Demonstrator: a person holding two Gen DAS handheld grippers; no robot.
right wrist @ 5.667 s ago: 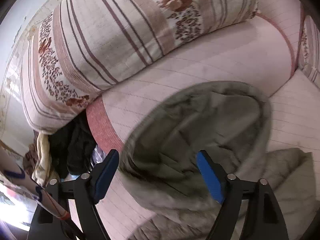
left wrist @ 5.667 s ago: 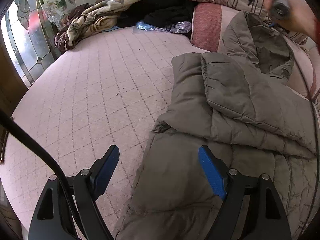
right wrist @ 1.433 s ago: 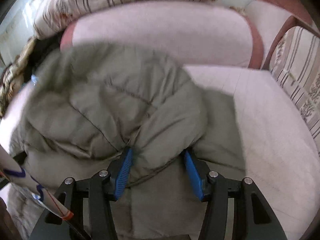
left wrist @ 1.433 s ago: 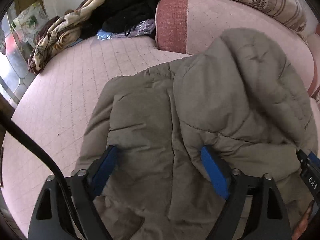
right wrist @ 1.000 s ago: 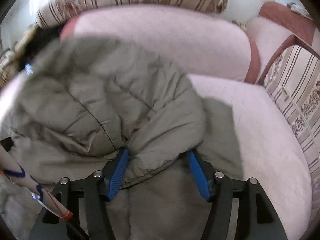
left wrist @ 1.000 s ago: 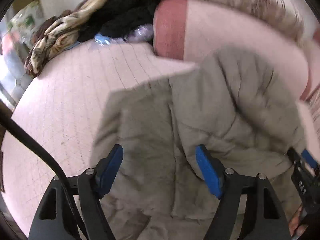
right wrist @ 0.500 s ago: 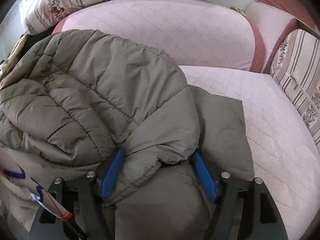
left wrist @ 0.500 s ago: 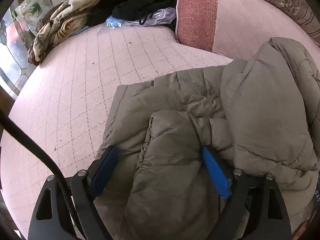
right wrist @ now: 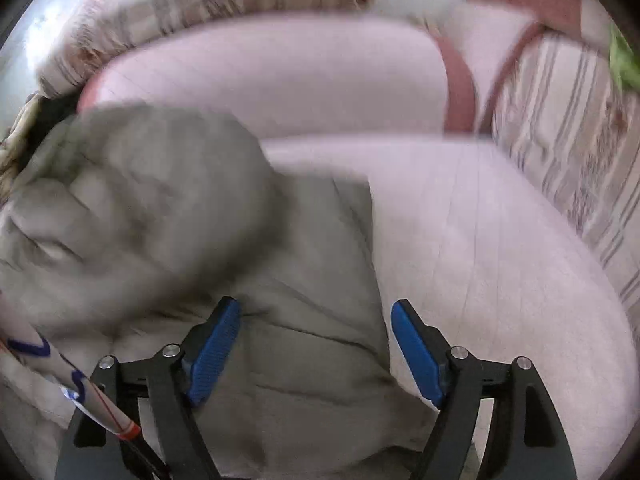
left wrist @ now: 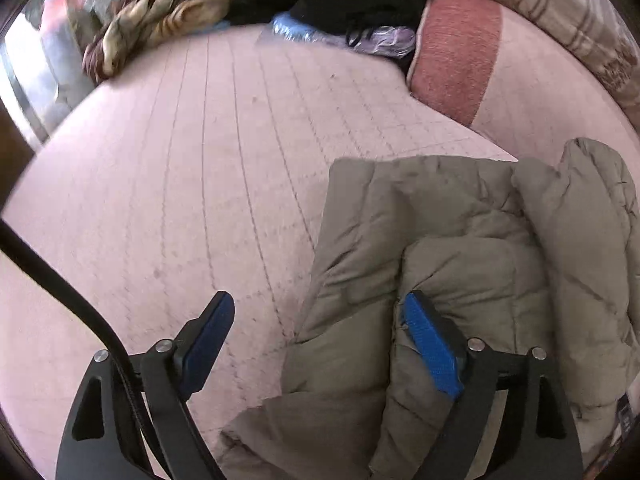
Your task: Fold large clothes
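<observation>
An olive-grey padded jacket (left wrist: pixel 460 248) lies folded into a thick bundle on the pink quilted bed (left wrist: pixel 180 184). My left gripper (left wrist: pixel 316 328) is open; its right finger rests against the jacket's left fold, its left finger is over bare bed. In the right wrist view the jacket (right wrist: pixel 160 200) is blurred and fills the left and middle. My right gripper (right wrist: pixel 314 332) is open over the jacket's right edge, holding nothing.
A pink bolster with a red end (left wrist: pixel 456 64) and striped floral pillows (right wrist: pixel 568 152) line the back. A pile of blankets and dark clothes (left wrist: pixel 248 4) sits at the far left corner, by a window (left wrist: pixel 28 64).
Both grippers let go of the jacket folds and opened wide. The left one shifted left off the bundle; the right one pulled back and to the right.
</observation>
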